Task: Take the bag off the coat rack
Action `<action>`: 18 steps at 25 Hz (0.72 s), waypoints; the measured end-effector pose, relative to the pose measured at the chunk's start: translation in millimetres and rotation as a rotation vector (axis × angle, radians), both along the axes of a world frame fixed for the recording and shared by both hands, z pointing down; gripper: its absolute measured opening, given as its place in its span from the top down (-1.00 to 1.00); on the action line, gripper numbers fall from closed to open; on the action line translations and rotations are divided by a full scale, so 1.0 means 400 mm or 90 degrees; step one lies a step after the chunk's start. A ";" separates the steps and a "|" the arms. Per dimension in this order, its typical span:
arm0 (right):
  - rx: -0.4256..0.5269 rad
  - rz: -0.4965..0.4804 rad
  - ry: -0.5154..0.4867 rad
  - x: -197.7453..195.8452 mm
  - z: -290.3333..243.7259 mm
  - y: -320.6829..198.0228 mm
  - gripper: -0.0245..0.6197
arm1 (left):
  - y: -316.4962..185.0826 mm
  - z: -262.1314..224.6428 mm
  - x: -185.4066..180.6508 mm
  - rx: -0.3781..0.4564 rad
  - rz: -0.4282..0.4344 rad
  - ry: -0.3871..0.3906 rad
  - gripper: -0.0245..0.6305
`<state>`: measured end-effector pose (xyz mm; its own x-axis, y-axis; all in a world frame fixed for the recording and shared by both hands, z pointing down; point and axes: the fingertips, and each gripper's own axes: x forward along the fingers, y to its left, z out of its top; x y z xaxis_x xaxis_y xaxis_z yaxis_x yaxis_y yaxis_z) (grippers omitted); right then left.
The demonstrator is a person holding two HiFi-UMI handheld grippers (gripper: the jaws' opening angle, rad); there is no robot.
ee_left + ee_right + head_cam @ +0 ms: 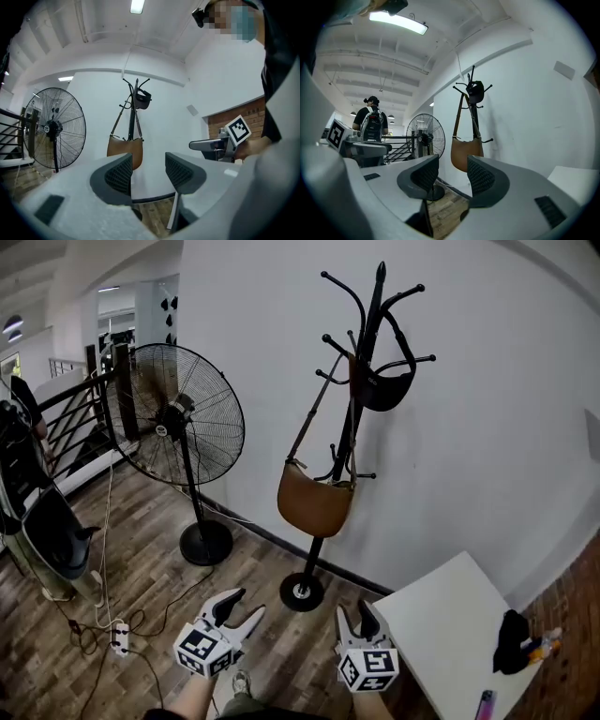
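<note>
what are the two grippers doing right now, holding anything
Left gripper: open, nothing between its jaws.
Right gripper: open, nothing between its jaws.

Tan rounded shoulder bag [315, 502], hanging upright by its long strap from black standing coat rack [309, 561], centre of frame, small black bag [382, 388] hooked higher up

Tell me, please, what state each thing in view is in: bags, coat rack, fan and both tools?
Brown bag: hanging by its strap from the coat rack.
Black bag: hanging near the rack's top.
Coat rack: upright.
Fan: upright; running or not, cannot tell.
Left tool: open, empty.
Right tool: open, empty.
</note>
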<state>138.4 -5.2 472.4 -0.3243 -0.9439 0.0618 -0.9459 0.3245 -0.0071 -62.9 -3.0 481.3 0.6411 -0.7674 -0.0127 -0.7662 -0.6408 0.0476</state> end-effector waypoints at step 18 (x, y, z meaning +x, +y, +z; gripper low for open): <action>0.013 0.112 -0.016 -0.127 -0.038 -0.342 0.39 | -0.407 -0.028 -0.135 0.000 0.081 -0.023 0.27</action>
<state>87.6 -142.1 457.3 -0.1557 -0.9872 0.0357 -0.9876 0.1548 -0.0268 -116.7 -166.0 470.1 0.7335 -0.6796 0.0124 -0.6797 -0.7332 0.0218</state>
